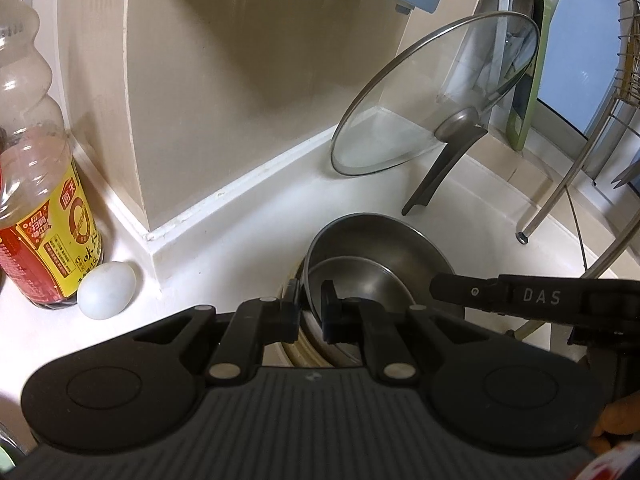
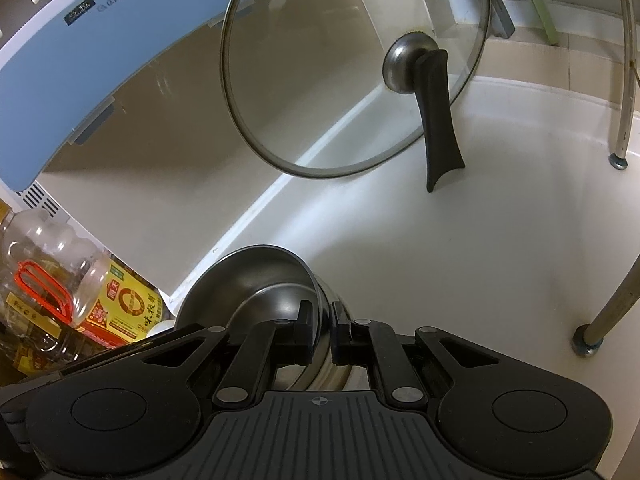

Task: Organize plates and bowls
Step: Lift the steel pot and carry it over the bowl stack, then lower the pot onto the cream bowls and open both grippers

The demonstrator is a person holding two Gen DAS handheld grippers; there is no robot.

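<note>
Two nested steel bowls rest over a beige plate rim on the white counter. In the left wrist view my left gripper is shut on the bowls' near-left rim, one finger outside and one inside. A finger of my right gripper reaches in from the right to the opposite rim. The right wrist view shows the right gripper shut on the rim of the steel bowls, with more steel rim showing below the fingers.
A glass lid leans on the wall behind the bowls. At left stand a sauce bottle and a white egg. Dish rack legs stand at right, a blue appliance overhead.
</note>
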